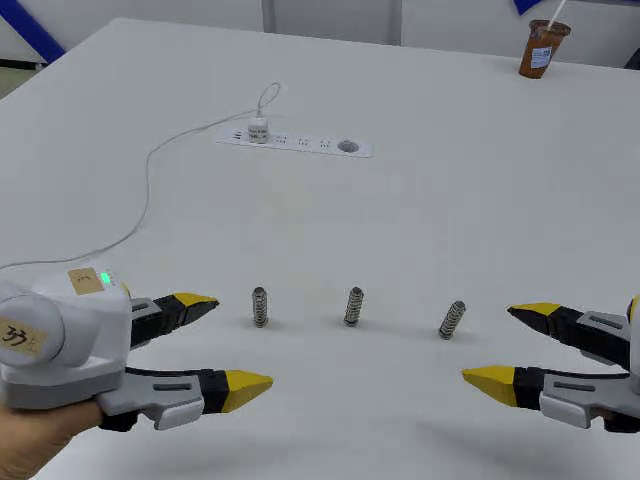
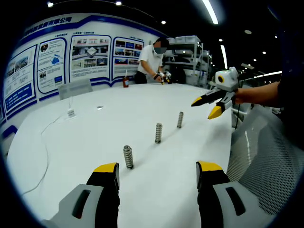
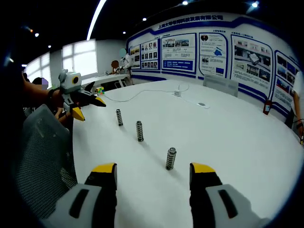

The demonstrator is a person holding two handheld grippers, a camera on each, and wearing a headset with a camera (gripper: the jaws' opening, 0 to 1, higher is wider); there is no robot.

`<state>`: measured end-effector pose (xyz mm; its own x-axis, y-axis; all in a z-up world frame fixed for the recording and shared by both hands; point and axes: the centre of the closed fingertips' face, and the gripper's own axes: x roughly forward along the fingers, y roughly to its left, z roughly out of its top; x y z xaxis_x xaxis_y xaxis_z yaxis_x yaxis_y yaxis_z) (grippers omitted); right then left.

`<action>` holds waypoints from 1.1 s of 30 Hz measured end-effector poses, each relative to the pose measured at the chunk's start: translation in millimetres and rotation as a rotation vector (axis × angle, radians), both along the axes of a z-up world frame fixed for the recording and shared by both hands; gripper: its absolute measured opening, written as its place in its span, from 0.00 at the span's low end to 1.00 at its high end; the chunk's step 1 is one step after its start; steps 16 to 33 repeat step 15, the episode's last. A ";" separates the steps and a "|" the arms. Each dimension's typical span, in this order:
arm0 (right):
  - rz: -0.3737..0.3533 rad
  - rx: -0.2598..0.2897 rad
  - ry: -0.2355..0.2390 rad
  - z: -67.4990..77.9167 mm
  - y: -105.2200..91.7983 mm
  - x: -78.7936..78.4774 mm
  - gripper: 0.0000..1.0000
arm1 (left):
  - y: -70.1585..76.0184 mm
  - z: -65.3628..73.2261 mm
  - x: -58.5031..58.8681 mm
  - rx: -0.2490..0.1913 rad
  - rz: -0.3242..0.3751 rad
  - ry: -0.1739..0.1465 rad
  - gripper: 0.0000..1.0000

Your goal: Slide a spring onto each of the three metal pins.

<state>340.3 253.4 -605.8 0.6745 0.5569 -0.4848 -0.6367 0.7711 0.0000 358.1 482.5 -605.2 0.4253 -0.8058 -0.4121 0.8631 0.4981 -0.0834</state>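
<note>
Three springs stand on the desk (image 1: pixel 450 200): left spring (image 1: pixel 260 306), middle spring (image 1: pixel 353 305), right spring (image 1: pixel 452 319). Two grippers: left gripper (image 1: pixel 242 340), right gripper (image 1: pixel 487 343). One power strip (image 1: pixel 295 142), one drink cup (image 1: pixel 543 48).

The desk (image 1: pixel 450 220) is plain white. The springs (image 1: pixel 354 305) are silver-grey with ringed coils. The left gripper (image 1: pixel 243 340) and right gripper (image 1: pixel 488 343) have pale grey bodies and black jaws tipped yellow. The cup (image 1: pixel 543 47) is brown.
</note>
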 end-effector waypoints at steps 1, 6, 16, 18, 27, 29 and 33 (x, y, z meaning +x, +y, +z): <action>-0.004 0.005 0.000 -0.7 -0.6 -0.1 0.63 | 0.3 -0.5 0.1 0.001 0.001 0.001 0.67; -0.015 0.013 0.010 -5.1 0.8 -1.5 0.63 | 0.8 -1.1 0.5 0.000 0.004 0.003 0.67; -0.018 0.027 0.020 -8.5 5.2 -1.8 0.64 | -0.3 -0.6 1.0 -0.002 0.003 0.003 0.67; -0.018 0.027 0.020 -8.5 5.2 -1.8 0.64 | -0.3 -0.6 1.0 -0.002 0.003 0.003 0.67; -0.018 0.027 0.020 -8.5 5.2 -1.8 0.64 | -0.3 -0.6 1.0 -0.002 0.003 0.003 0.67; -0.018 0.027 0.020 -8.5 5.2 -1.8 0.64 | -0.3 -0.6 1.0 -0.002 0.003 0.003 0.67; -0.018 0.027 0.020 -8.5 5.2 -1.8 0.64 | -0.3 -0.6 1.0 -0.002 0.003 0.003 0.67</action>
